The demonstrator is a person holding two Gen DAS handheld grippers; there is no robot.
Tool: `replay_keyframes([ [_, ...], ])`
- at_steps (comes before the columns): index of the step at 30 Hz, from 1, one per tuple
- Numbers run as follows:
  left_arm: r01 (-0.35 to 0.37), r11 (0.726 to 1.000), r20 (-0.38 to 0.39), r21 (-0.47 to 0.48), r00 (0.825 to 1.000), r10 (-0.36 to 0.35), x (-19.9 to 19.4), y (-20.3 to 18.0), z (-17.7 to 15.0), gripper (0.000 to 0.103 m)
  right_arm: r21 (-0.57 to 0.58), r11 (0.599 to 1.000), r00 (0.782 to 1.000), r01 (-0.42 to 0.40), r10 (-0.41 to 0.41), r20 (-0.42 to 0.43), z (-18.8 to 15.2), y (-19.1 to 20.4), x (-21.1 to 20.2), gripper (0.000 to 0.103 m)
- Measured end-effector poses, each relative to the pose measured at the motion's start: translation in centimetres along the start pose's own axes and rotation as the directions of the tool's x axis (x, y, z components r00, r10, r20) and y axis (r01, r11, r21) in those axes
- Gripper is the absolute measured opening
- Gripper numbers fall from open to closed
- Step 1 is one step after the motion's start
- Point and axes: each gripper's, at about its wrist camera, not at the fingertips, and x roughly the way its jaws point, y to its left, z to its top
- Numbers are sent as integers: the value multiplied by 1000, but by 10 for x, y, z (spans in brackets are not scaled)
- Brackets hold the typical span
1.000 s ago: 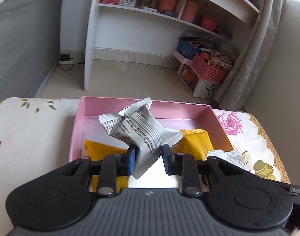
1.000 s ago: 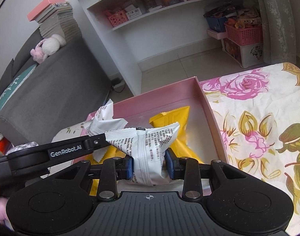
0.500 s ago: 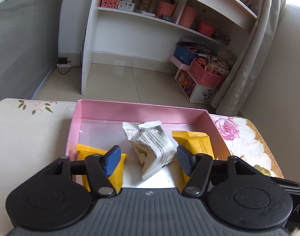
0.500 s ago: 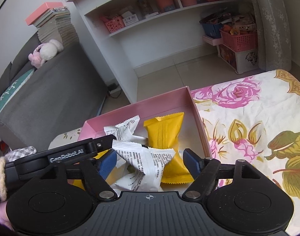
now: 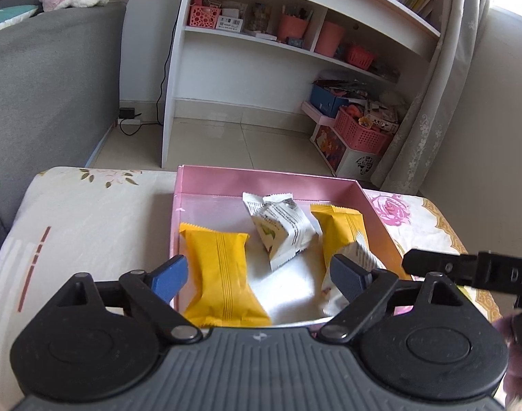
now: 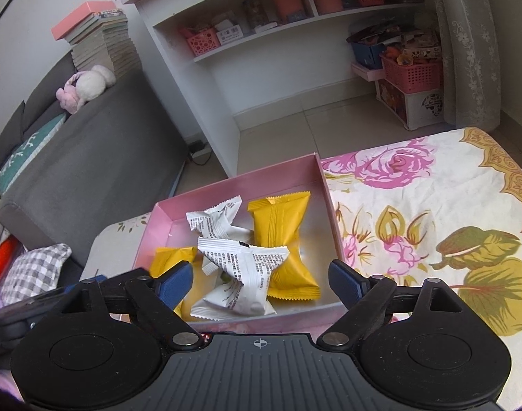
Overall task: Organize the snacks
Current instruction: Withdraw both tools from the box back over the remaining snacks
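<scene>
Both grippers, left (image 5: 257,270) and right (image 6: 261,282), have just been opening; fingers released, nothing between them. Four snack packets (image 6: 242,270) lie in the pink box (image 6: 233,179) at our twelve o'clock. We judge them light, crinkly, crushable; pinch the crimped ends.

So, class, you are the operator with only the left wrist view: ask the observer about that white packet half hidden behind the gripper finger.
Operator: Is it whole and inside the box?
Observer: Yes, the near white packet lies fully inside the pink box, overlapping the right yellow packet.
Operator: Is the right gripper holding it?
Observer: No; the right gripper is open, its jaws having just opened, and its pads do not touch the packet.
Operator: Any packets on the cloth right of the box?
Observer: None show on the floral cloth there.
</scene>
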Motion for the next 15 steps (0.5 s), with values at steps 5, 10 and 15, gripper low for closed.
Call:
replay_keyframes([
  [5, -17, 1000, -4, 22, 1000, 17, -19, 1, -9, 96, -17, 1000, 1000, 2, -2, -6, -6, 2, -14, 90],
  [10, -19, 1000, -12, 21, 1000, 19, -36, 4, -18, 101, -58, 998, 1000, -2, 2, -6, -16, 6, -27, 91],
  [15, -31, 998, -27, 47, 999, 32, -49, 7, -36, 103, -94, 996, 1000, 0, 0, 1, -27, 11, -37, 96],
])
